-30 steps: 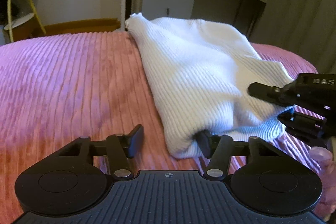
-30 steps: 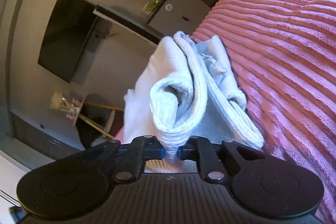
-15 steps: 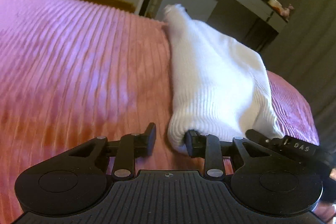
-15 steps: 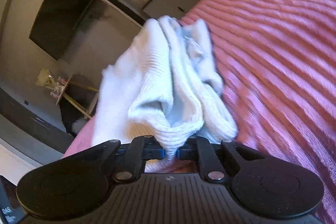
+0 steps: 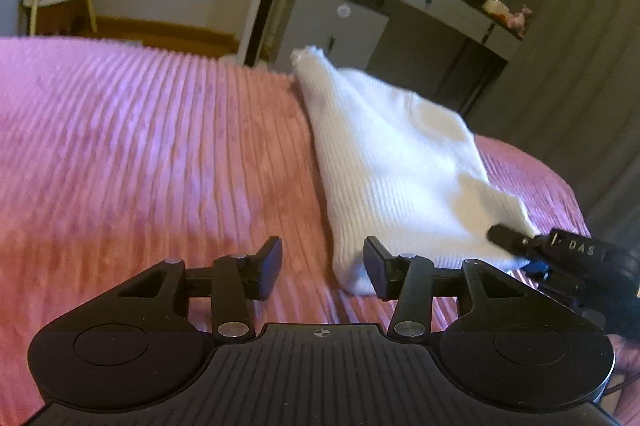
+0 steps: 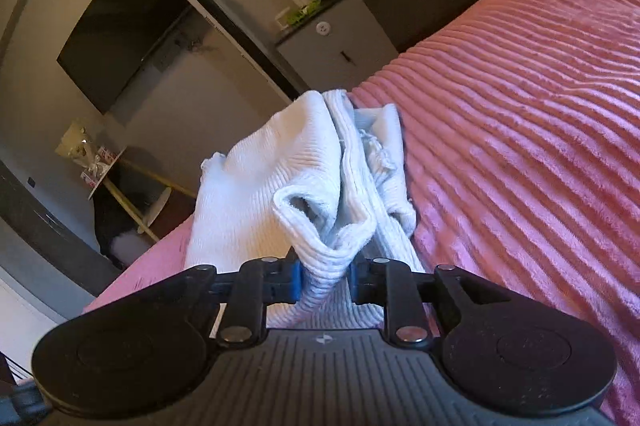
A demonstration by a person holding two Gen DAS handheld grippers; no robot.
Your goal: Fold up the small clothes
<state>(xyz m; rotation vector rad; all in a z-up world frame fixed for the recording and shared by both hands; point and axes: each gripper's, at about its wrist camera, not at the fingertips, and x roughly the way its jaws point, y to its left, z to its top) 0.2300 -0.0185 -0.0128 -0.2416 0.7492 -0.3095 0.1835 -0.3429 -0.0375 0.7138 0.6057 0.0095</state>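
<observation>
The left claw point(image 5: 322, 268) has just opened, nothing between its pads; the white knit garment point(image 5: 394, 170) lies on the bed point(image 5: 140, 154) just beyond its right finger. The right claw point(image 6: 324, 276), loosening, still pinches the bunched hem. Regrip the near corner squarely before folding.

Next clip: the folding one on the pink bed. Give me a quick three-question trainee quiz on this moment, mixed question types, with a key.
1. True or false: the left gripper has cloth between its fingers.
2. Which gripper has the white garment bunched between its pads? A) left B) right C) both
3. Fill in: the garment lies on a ribbed ____ bedspread.

Key: 1 false, its jaws stand apart over the bedspread, the garment's corner just outside one finger. 2 B, the right gripper has a bunched fold between its pads, though its jaws have just been opening. 3 pink.
</observation>
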